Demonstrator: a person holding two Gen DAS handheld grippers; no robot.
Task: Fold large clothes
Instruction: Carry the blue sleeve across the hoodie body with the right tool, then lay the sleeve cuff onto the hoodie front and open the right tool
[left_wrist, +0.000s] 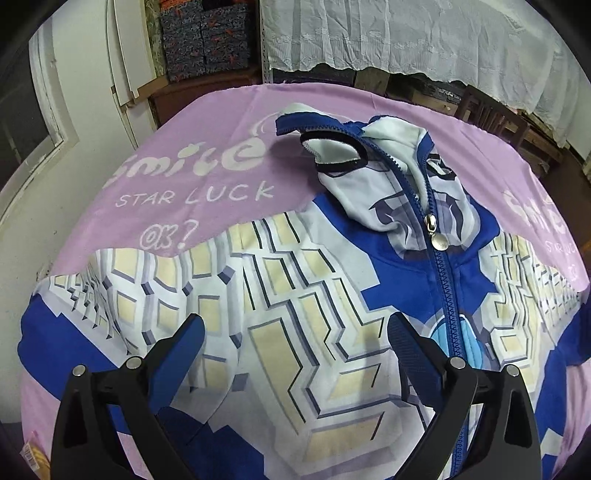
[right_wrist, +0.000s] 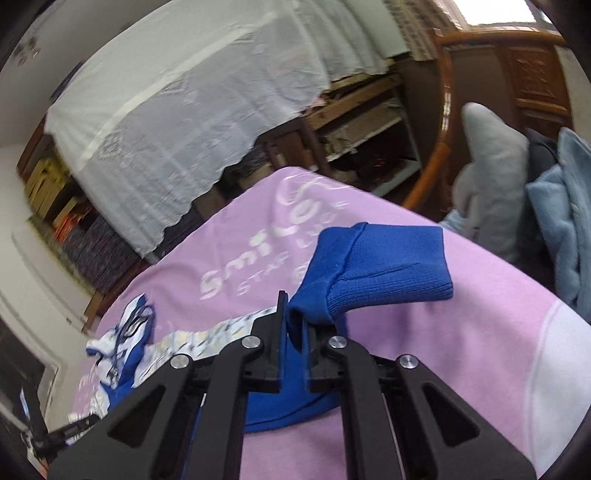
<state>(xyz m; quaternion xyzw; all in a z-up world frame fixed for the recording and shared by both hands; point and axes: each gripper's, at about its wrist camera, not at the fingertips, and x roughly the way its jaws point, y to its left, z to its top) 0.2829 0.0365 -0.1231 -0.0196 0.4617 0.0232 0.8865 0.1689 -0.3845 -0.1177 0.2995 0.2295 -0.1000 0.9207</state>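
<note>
Hooded jacket (left_wrist: 280, 295) flat, hood toward frame top; left gripper (left_wrist: 295, 332) spread above it, right gripper (right_wrist: 293, 325) clamping blue cuff (right_wrist: 373, 266).

A pink printed cloth (left_wrist: 207, 147) covers the table, with the blue-and-white zip hoodie (left_wrist: 295, 314) spread on it.

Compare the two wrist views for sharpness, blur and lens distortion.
Left wrist view: sharp; the jacket print and zipper pull are crisp, the fisheye bows the pink cloth. Right wrist view: softer, motion-blurred lettering and background; the blue cuff stays fairly clear.
</note>
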